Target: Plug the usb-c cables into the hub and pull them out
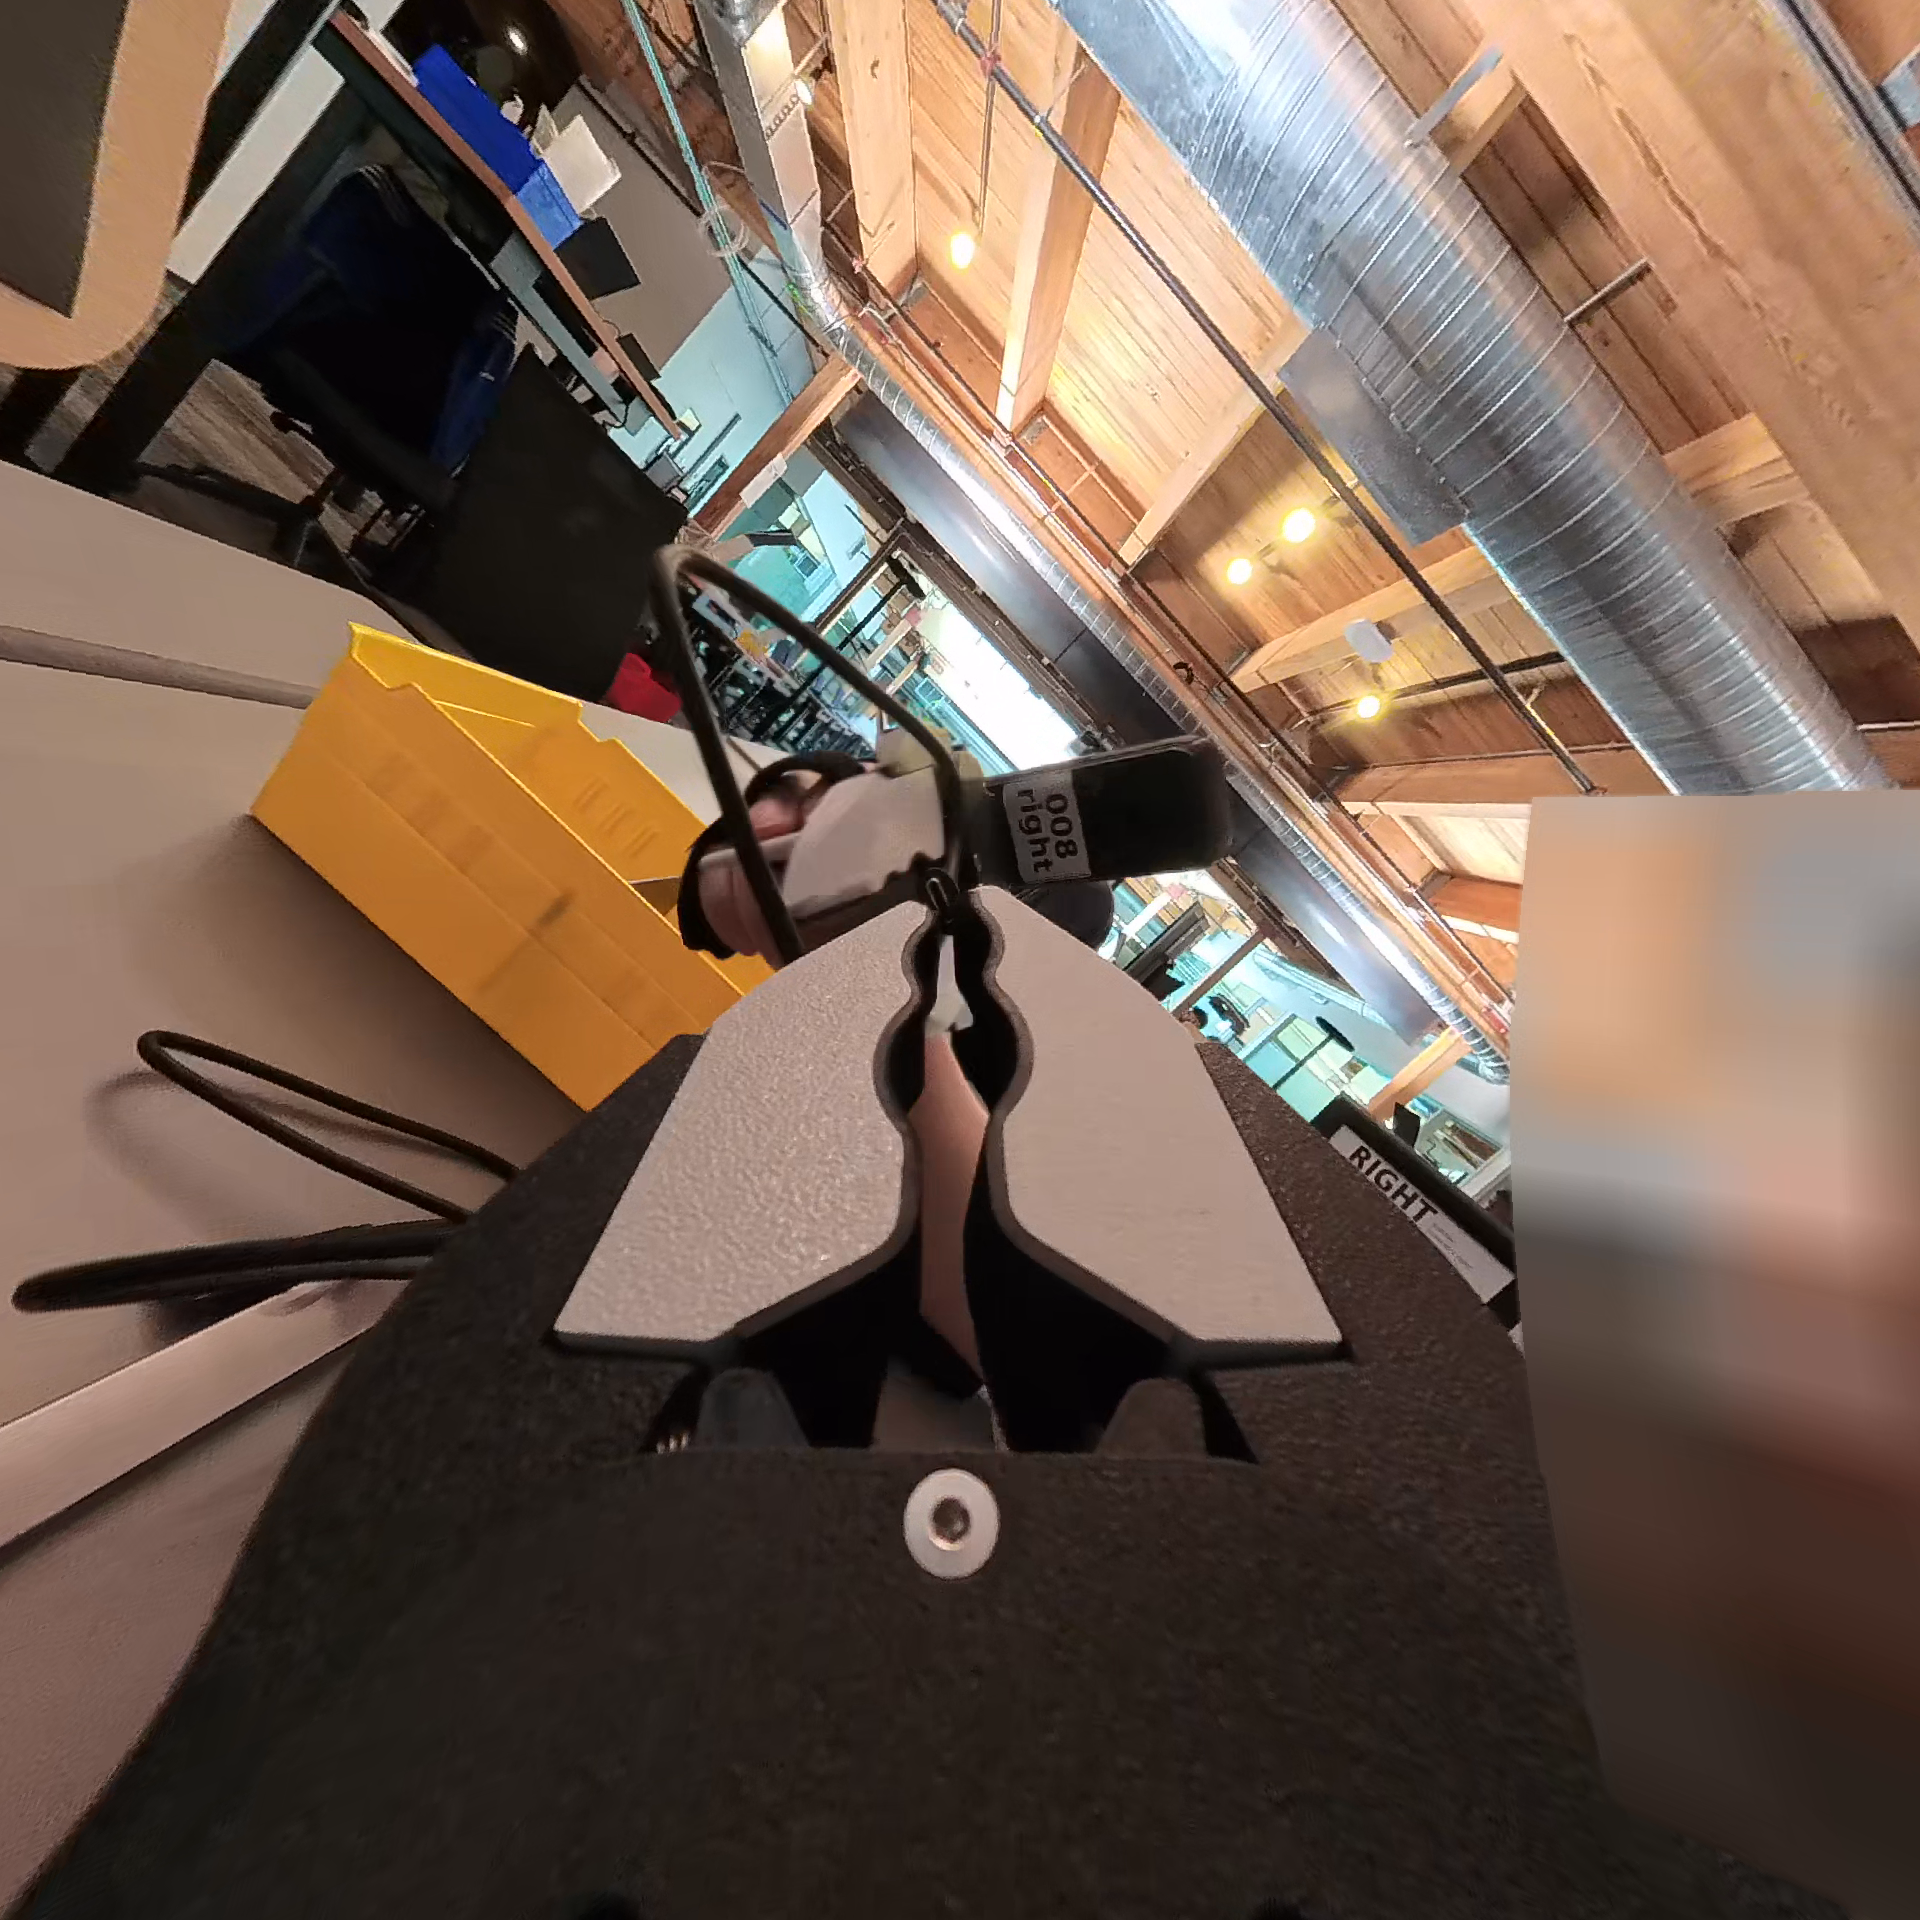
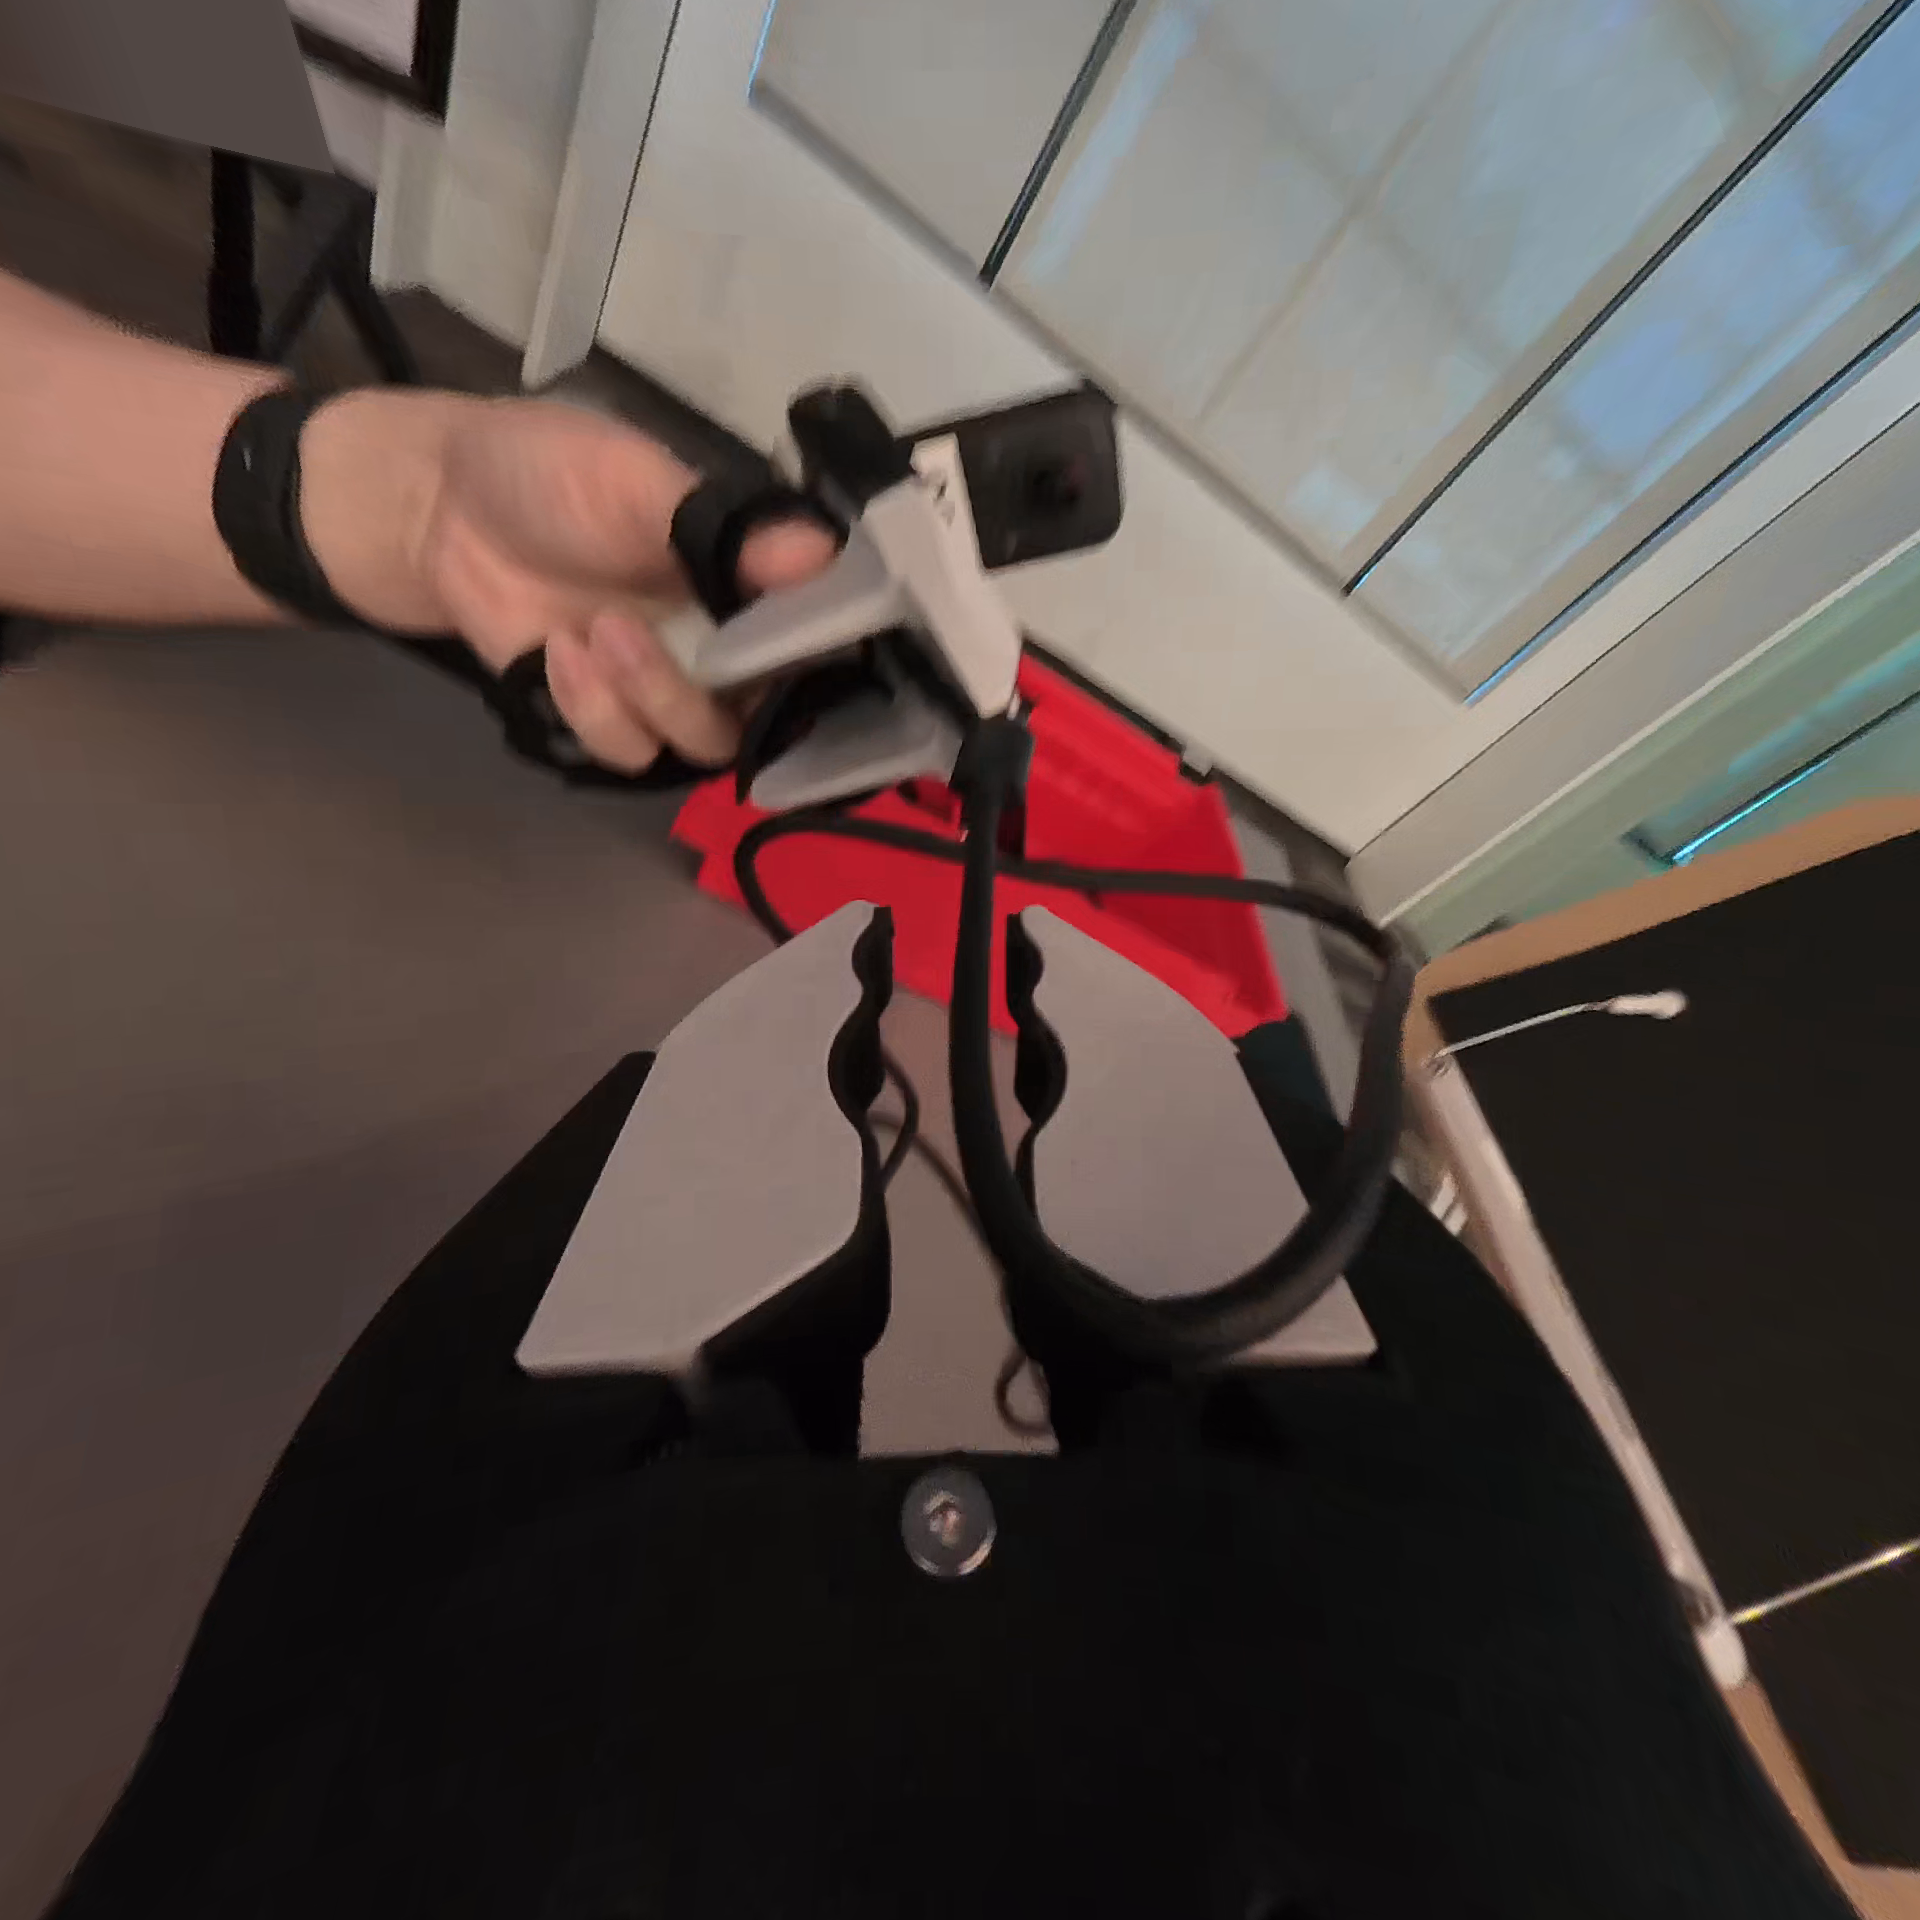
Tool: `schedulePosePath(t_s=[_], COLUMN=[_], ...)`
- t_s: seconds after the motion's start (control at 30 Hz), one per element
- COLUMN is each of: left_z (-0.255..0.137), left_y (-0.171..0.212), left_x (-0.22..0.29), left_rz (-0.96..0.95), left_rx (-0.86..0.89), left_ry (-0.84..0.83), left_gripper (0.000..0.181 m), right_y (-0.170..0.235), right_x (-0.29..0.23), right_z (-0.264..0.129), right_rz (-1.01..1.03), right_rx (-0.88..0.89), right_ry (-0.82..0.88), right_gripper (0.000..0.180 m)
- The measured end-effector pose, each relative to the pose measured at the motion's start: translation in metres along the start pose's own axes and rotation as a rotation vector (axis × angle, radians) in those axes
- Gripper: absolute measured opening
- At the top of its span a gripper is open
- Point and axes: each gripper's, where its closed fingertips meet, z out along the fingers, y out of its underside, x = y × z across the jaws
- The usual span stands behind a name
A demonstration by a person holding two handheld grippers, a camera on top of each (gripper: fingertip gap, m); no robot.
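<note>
My left gripper (image 1: 951, 920) is shut on the white hub (image 1: 952, 992), which shows edge-on between its fingertips. In the right wrist view a hand holds that left gripper (image 2: 894, 686) up with the hub (image 2: 940, 551) crosswise in it. A black USB-C cable (image 2: 977, 1039) hangs from the hub's lower end. It runs down through the gap of my right gripper (image 2: 948, 920), which is open, then loops off to the right. The cable also arcs above my left fingertips (image 1: 727, 727). The right gripper's black body (image 1: 1101, 821) sits just beyond them.
A yellow bin (image 1: 468, 831) stands on the grey table (image 1: 156, 935) to the left, with more black cable (image 1: 312, 1132) lying beside it. A red bin (image 2: 1132, 831) lies behind the hub. A black board with thin white cables (image 2: 1652, 1004) is at the right. Only a small space, under 4 cm, lies between the two pairs of fingers.
</note>
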Motion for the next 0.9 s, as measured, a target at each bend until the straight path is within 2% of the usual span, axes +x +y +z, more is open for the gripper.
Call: schedulePosePath(t_s=[0.2,0.3,0.4,0.63,0.9], left_z=[0.003,0.003,0.004,0.005,0.001], left_y=[0.002,0.002,0.001,0.002,-0.010], left_x=[-0.002,-0.004,-0.004,-0.003,0.013], left_rz=[0.004,0.021,0.017,0.003,-0.037], left_rx=[0.013,0.028,0.049,0.067,0.135], left_ry=[0.007,-0.006,-0.005,0.015,0.100], left_gripper=[0.001,0.001,0.001,0.001,0.001], right_y=[-0.027,-0.025,-0.020,-0.028,-0.012], right_x=[0.003,0.008,0.010,0.013,0.005], right_z=[-0.003,-0.002,-0.001,-0.003,0.007], right_rz=[0.129,0.186,0.131,0.066,0.059], right_rx=[0.184,0.176,0.134,0.179,0.092], right_ry=[-0.008,0.006,0.046,0.112,0.065], right_gripper=[0.022,0.023,0.024,0.023,0.025])
